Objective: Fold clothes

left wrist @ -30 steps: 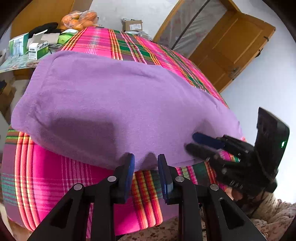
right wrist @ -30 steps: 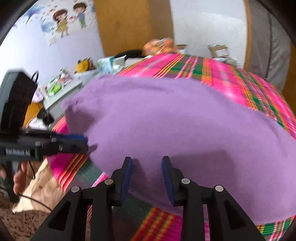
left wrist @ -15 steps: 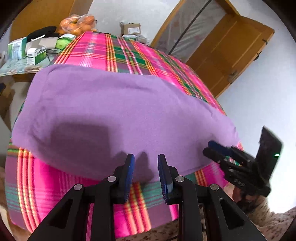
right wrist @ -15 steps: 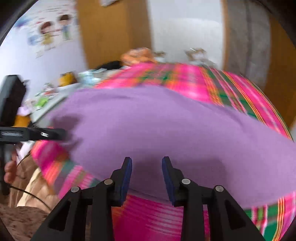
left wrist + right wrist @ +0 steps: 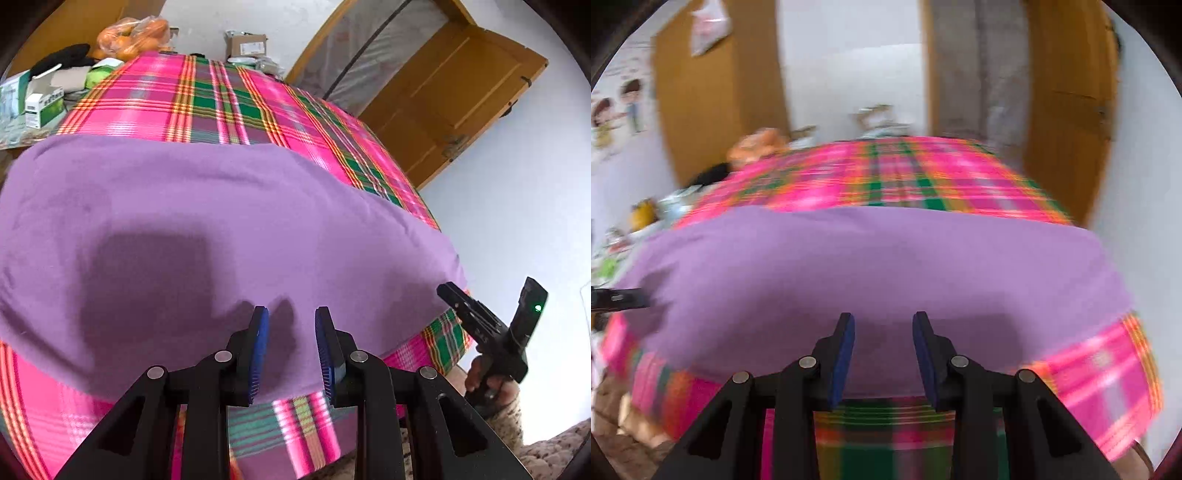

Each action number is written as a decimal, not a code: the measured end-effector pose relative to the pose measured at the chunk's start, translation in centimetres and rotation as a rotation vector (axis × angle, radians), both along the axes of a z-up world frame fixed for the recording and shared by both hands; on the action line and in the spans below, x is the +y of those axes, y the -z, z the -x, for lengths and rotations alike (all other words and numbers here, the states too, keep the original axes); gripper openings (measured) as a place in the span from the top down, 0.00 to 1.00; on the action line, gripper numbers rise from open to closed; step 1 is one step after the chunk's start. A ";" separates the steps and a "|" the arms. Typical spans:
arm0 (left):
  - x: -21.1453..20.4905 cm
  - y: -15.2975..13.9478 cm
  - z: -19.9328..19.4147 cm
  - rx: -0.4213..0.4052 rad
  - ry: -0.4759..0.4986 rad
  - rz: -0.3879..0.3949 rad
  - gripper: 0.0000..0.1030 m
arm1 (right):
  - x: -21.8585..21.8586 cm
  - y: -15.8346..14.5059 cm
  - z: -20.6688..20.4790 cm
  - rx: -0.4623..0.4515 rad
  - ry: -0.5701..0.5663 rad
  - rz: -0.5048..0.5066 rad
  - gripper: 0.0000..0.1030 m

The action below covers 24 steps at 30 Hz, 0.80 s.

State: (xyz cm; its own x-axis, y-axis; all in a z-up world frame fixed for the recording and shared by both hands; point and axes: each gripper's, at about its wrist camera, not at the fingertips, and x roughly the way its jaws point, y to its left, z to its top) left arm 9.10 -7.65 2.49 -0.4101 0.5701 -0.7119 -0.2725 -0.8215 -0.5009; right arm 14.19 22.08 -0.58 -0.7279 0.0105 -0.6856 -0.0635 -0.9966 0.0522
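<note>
While the purple cloth (image 5: 207, 229) lies spread flat across the near part of the plaid-covered tabletop (image 5: 236, 99), its near hem running close to the tabletop's front edge, both grippers hang above that hem with nothing between their fingers. Left gripper (image 5: 291, 350): fingers spread, pads clear of the fabric, aimed down at the middle of the near hem. Right gripper (image 5: 882, 354): fingers likewise apart, empty, over the hem further toward the cloth's right end; in the left wrist view it shows at the cloth's near right corner (image 5: 480, 325). Right wrist view is motion-blurred, so fine detail on fabric contact there cannot be read.

Judgement: the cloth is laid out smooth and single-layer to give clean fold lines, and no fold looks started. The two grippers sit apart along one edge, probably so each can pinch a corner or hem point and carry that edge over evenly. Boxes (image 5: 40, 103) and a bag of oranges (image 5: 133, 37) sit at the far side, away from the work.
</note>
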 end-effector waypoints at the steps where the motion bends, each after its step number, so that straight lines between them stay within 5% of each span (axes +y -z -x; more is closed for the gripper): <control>1: 0.4 0.2 0.2 -0.007 0.006 -0.001 0.74 | 0.7 0.4 0.0 -0.015 0.027 -0.011 0.68; 9: 3.3 0.8 1.6 -0.037 0.046 0.021 0.74 | 5.5 0.3 -1.1 0.019 0.115 0.013 0.68; 17: 4.1 1.4 2.2 -0.059 0.032 0.020 0.74 | 9.4 0.3 3.1 0.032 0.161 0.084 0.68; 24: 4.3 1.4 2.1 -0.055 0.031 0.026 0.74 | 10.7 0.3 7.2 -0.047 0.144 0.057 0.68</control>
State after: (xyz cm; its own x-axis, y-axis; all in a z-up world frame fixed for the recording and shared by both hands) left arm 7.03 -3.36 1.08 -0.3524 0.5624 -0.7480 -0.2702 -0.8264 -0.4941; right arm 6.97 32.81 -0.85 -0.6887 0.0723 -0.7214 -0.2093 -0.9725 0.1024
